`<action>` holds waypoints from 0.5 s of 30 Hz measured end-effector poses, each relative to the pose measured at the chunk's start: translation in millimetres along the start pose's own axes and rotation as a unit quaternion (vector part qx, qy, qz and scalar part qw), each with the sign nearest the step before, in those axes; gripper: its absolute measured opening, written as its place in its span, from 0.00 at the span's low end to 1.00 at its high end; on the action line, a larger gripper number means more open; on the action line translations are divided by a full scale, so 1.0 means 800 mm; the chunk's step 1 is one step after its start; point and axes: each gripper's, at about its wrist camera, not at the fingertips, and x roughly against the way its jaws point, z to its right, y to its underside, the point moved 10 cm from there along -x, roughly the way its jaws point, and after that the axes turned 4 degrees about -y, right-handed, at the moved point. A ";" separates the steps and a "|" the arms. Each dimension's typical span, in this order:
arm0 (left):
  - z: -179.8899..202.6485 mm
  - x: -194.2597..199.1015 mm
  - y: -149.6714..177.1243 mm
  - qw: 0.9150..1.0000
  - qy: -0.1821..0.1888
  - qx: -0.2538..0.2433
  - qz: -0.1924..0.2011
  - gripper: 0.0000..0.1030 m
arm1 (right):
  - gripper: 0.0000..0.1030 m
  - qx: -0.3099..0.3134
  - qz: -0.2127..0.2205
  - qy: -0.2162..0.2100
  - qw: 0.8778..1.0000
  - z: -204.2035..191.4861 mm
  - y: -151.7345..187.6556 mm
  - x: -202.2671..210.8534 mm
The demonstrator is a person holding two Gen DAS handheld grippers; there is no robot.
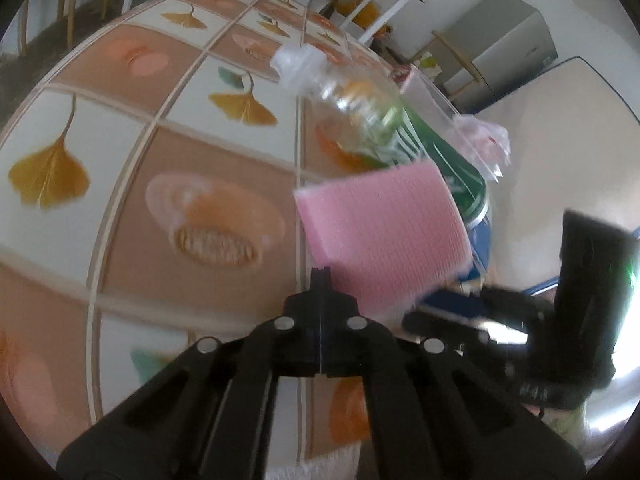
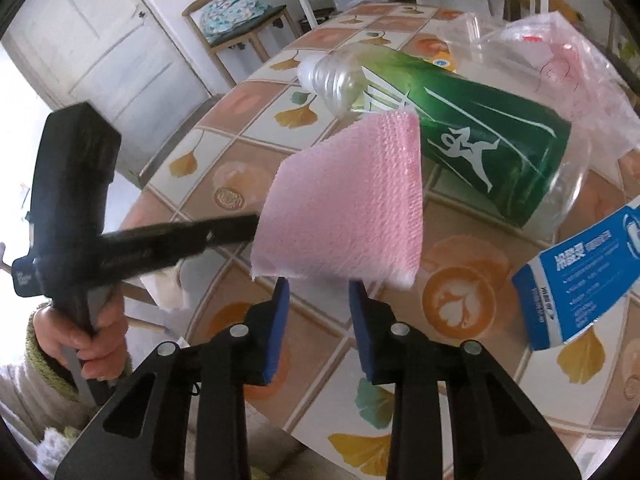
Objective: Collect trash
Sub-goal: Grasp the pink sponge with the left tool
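A clear plastic bottle with a green label [image 2: 472, 128] lies on its side on the tiled tabletop with ginkgo-leaf print [image 2: 248, 128]; the label carries white brush-style characters that cannot be made out. To its right, a blue and white carton [image 2: 584, 280] bears Chinese print, too small to read. One crumpled clear plastic bag [image 2: 568, 68] rests behind the bottle's base.

A single pink ribbed foam sheet [image 2: 344, 208] hangs above the table. The left gripper [image 1: 321, 276] has its jaws pressed together, clamped on the sheet's left edge. The right gripper [image 2: 319, 292], with blue pads [image 2: 280, 320], stands parted just under the sheet's lower edge; contact there cannot be told.

The table's rounded edge curves near a wooden chair [image 2: 240, 20] and a white door [image 2: 100, 40]. Bare tabletop lies open left of the bottle.
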 end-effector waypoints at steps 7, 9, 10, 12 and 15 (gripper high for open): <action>-0.002 0.035 0.005 0.999 0.016 0.002 0.028 0.00 | 0.30 -0.001 0.006 -0.010 1.000 0.005 0.009 0.025; -0.006 0.045 0.000 0.999 0.022 0.005 0.036 0.00 | 0.30 -0.001 0.010 -0.023 1.000 0.000 0.011 0.032; -0.006 0.050 0.000 0.999 0.027 0.005 0.040 0.00 | 0.30 -0.001 0.015 -0.024 1.000 -0.001 0.011 0.037; -0.005 0.057 0.001 0.998 0.037 0.002 0.045 0.00 | 0.30 0.000 0.028 -0.013 1.000 0.002 0.009 0.047; 0.001 0.062 0.006 0.998 0.051 0.000 0.043 0.00 | 0.30 -0.013 0.040 0.006 0.999 0.014 0.000 0.052</action>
